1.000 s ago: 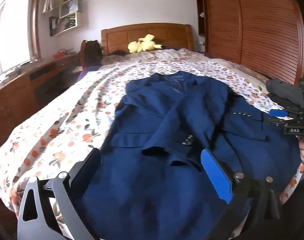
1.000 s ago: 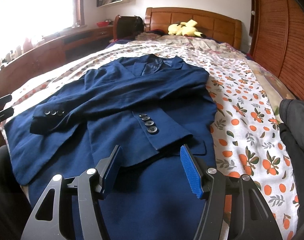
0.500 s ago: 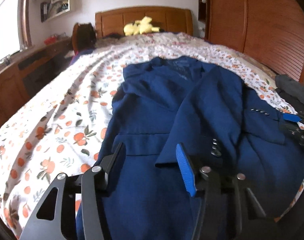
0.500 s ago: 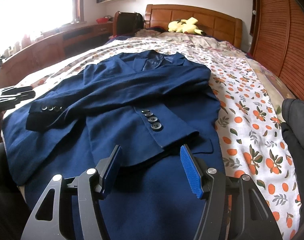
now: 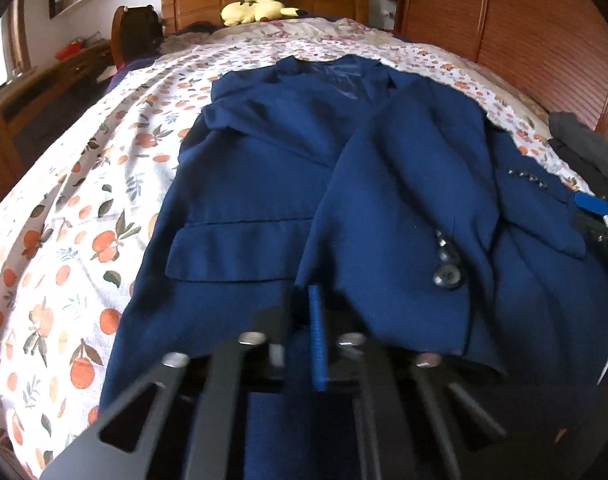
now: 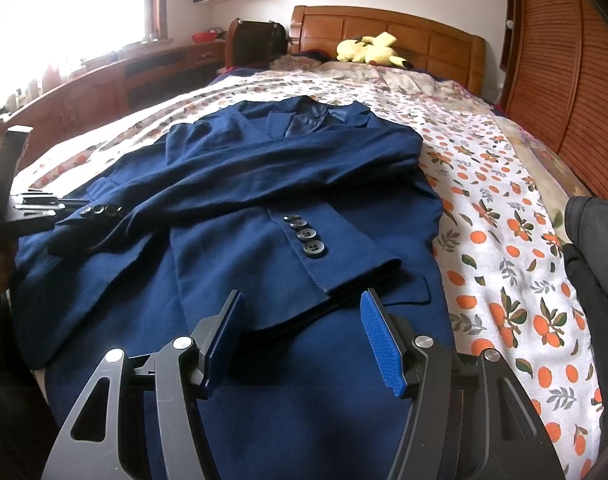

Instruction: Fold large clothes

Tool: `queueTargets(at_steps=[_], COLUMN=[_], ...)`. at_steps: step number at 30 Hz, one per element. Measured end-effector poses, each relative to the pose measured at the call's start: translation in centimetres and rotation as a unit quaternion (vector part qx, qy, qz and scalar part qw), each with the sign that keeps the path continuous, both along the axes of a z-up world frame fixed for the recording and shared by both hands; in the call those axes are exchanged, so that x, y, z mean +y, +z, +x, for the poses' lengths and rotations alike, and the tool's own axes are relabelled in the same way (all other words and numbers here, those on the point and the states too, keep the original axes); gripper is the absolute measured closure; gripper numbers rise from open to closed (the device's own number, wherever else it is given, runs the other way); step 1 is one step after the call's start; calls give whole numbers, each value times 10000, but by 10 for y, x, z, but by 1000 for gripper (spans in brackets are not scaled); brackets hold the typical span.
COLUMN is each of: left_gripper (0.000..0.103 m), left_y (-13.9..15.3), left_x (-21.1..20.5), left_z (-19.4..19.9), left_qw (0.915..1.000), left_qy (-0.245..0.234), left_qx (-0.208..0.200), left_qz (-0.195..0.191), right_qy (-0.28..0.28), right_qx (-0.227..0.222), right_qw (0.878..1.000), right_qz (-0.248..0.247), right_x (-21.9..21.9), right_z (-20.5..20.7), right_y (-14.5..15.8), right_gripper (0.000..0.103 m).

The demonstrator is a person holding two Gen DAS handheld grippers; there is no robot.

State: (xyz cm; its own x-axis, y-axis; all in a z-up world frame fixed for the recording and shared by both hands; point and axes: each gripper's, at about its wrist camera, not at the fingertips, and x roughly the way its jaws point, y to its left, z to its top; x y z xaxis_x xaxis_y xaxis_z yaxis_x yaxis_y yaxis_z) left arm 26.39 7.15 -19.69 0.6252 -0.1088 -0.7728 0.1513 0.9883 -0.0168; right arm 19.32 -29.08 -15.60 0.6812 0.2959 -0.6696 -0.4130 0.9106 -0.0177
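Note:
A navy blue suit jacket (image 5: 288, 168) lies face up on the bed, collar toward the headboard, both sleeves folded across its front; it also shows in the right wrist view (image 6: 264, 208). My left gripper (image 5: 316, 320) hangs low over the jacket's lower hem; its jaws are together, and the blurred view does not show whether cloth is pinched. My right gripper (image 6: 300, 328) is open, its jaws on either side of a buttoned sleeve cuff (image 6: 344, 264) near the hem. The right gripper shows at the right edge of the left wrist view (image 5: 592, 208).
The bed has a white sheet with orange fruit print (image 6: 504, 208). A yellow plush toy (image 6: 368, 50) lies by the wooden headboard. Dark clothes (image 6: 596, 264) lie at the bed's right edge. A wooden desk (image 6: 104, 84) runs along the left, a slatted wardrobe (image 5: 524, 32) along the right.
My left gripper has moved right and down over the jacket's hem and its jaws have closed. My right gripper has stayed open and nearly still.

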Motion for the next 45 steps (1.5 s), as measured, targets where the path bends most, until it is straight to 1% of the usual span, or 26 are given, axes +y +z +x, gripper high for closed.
queueTargets(at_steps=[1, 3, 4, 6, 7, 8, 10, 11, 12, 13, 14, 15, 17, 19, 22, 26, 29, 36, 37, 38, 41, 45], left_gripper=[100, 100, 100, 100, 99, 95, 89, 72, 48, 37, 22, 12, 2, 2, 2, 2, 2, 2, 2, 2, 2, 2], left_y=[6, 17, 24, 33, 38, 42, 49, 52, 56, 60, 64, 67, 72, 73, 70, 60, 50, 36, 35, 34, 34, 34], left_x=[3, 8, 13, 20, 22, 24, 28, 31, 34, 36, 39, 42, 45, 49, 52, 56, 59, 72, 73, 74, 77, 81], left_z=[-1, -2, -2, 0, 1, 2, 1, 1, -1, -4, -7, -11, -20, -29, -42, -58, -65, -81, -81, -83, -89, -96], left_qw=[9999, 9989, 9981, 9977, 9974, 9968, 9957, 9950, 9938, 9925, 9908, 9893, 9870, 9856, 9855, 9875, 9887, 9907, 9909, 9910, 9910, 9913], left_qy=[93, 278, 359, 410, 430, 483, 555, 604, 662, 719, 778, 825, 889, 890, 902, 857, 850, 897, 898, 899, 901, 918], left_qx=[-134, -360, -475, -545, -583, -633, -722, -769, -856, -947, -1062, -1157, -1278, -1346, -1325, -1216, -1099, -930, -917, -910, -909, -882], left_qz=[10, 149, 129, 32, 52, 111, 165, 220, 270, 298, 312, 326, 402, 501, 564, 516, 569, 427, 413, 407, 385, 341], right_qy=[-2, -3, -3, -5, -5, -5, -5, -6, -4, -3, -5, -6, -9, -8, -11, -34, -67, -152, -174, -193, -224, -258], right_qx=[6, 8, 4, 2, 0, 5, 5, 4, 3, -2, -3, 2, 5, 11, 14, 35, 48, 53, 38, 25, -62, 39], right_qw=[10000, 10000, 10000, 10000, 10000, 10000, 10000, 10000, 10000, 10000, 10000, 10000, 10000, 10000, 10000, 10000, 10000, 9999, 9998, 9998, 9997, 9997], right_qz=[4, 9, 8, 8, 7, 7, 9, 8, 10, 11, 9, 7, 5, 8, 5, -2, -6, -27, -26, -26, -92, -2], right_x=[0, 0, 0, 0, 0, 0, 0, 0, 0, 0, 0, 0, 0, 0, 0, -2, -6, -4, -4, -4, -3, -12], right_z=[0, 0, 0, 0, 0, 0, 0, 0, 0, 0, 0, 0, 0, 0, 0, 2, 3, 5, 5, 5, 3, -3], right_y=[0, 0, 0, -2, -2, -1, -2, -1, -2, -2, -2, -2, -1, -2, -2, -4, -7, -7, -7, -6, -1, -2], right_gripper=[45, 45, 45, 45, 45, 45, 45, 45, 45, 45, 45, 45, 45, 45, 45, 45, 45, 45, 39, 37, 36, 36])
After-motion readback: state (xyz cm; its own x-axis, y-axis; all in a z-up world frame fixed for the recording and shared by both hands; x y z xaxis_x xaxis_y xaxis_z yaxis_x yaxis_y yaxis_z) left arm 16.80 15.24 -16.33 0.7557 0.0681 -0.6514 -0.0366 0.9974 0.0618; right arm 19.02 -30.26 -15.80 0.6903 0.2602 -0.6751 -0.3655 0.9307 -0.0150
